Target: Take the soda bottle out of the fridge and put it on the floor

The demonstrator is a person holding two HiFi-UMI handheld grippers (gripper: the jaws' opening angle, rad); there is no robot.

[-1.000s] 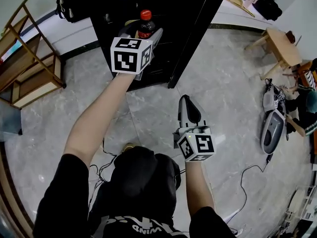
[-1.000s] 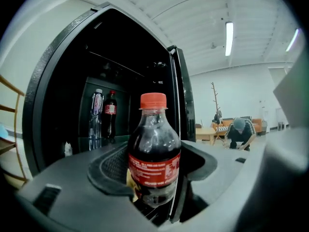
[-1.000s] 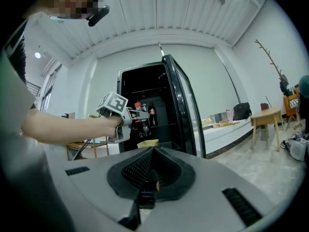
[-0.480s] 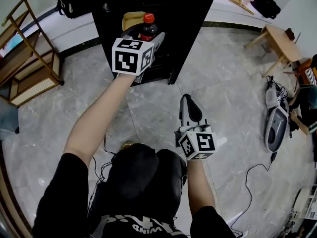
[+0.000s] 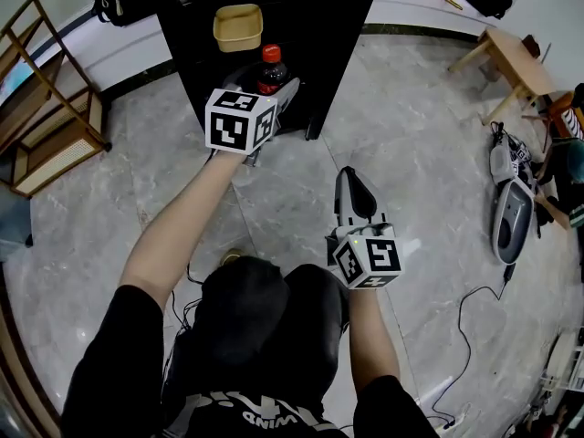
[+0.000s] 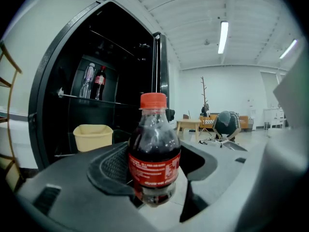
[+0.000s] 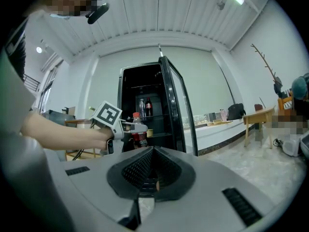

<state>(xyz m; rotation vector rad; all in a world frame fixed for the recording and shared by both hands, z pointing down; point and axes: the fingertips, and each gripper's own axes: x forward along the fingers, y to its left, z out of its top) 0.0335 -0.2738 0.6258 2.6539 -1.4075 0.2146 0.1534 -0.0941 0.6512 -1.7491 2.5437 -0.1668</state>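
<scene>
Your left claw point(image 5: 272, 88) is clamped on the soda bottle point(image 6: 154, 153), pads pressing its sides; the bottle stands upright in the air, just in front of the open black fridge point(image 5: 301, 26), with a yellow tub point(image 5: 237, 27) on a shelf behind it; so the taking-out part looks done; your right claw point(image 5: 352, 182) is shut on nothing, nearer you; what is left is to lower the bottle onto the grey floor point(image 5: 438, 135) and let go.

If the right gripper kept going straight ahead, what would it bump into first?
Probably the open black fridge; the floor between looks free. The left gripper with the bottle sits just left of that line, though depth is hard to judge.
</scene>
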